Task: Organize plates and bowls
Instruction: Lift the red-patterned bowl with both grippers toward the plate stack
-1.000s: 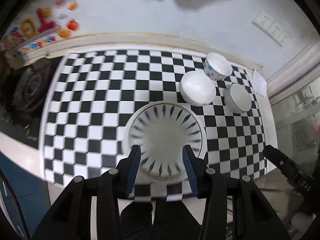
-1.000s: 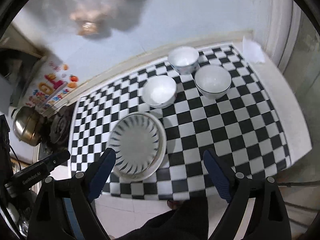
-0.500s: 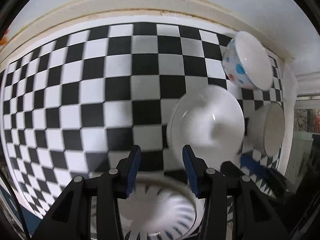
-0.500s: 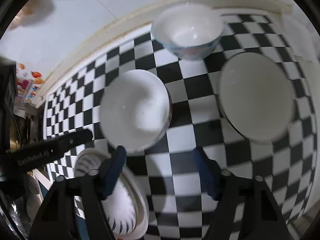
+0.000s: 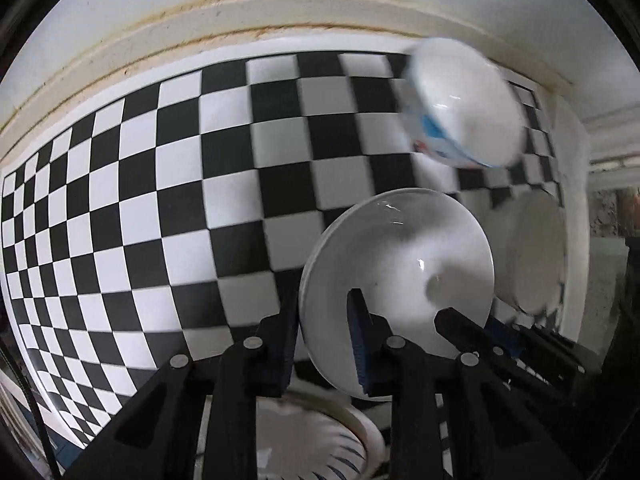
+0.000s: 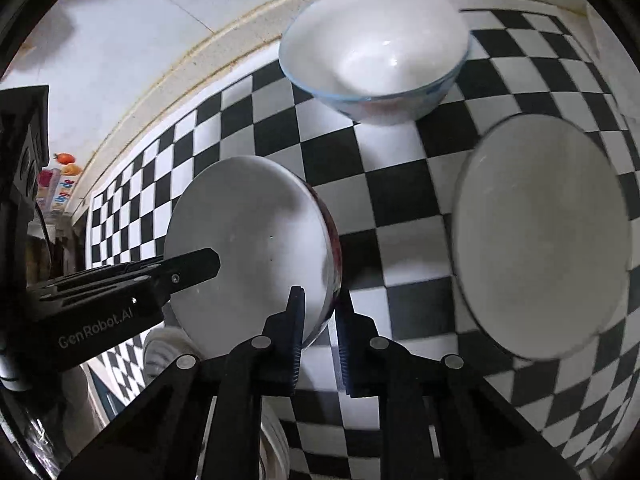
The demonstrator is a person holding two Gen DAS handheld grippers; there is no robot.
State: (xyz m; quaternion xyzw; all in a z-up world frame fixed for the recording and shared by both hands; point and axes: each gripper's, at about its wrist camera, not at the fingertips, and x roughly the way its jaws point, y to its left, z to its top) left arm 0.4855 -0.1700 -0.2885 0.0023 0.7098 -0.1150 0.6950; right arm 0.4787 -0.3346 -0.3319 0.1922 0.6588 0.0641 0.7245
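A plain white bowl (image 5: pixel 400 264) stands on the checkered cloth (image 5: pixel 160 200). My left gripper (image 5: pixel 326 320) straddles its left rim, one finger inside, one outside, closed on the rim. My right gripper (image 6: pixel 320 320) straddles the same white bowl (image 6: pixel 248 240) at its right rim, closed on it. The right gripper's finger (image 5: pixel 472 328) shows in the left wrist view. A patterned plate (image 5: pixel 312 440) lies just below the bowl. A blue-patterned bowl (image 6: pixel 376 52) stands at the back. A second white bowl (image 6: pixel 540 236) stands at the right.
A cream ledge (image 5: pixel 280 20) and white wall border the cloth at the back. Stickers (image 6: pixel 64 160) and dark kitchen gear (image 6: pixel 20 160) show at the far left in the right wrist view.
Both grippers moved forward from over the patterned plate to the white bowl. They narrowed and closed on its rim from opposite sides.
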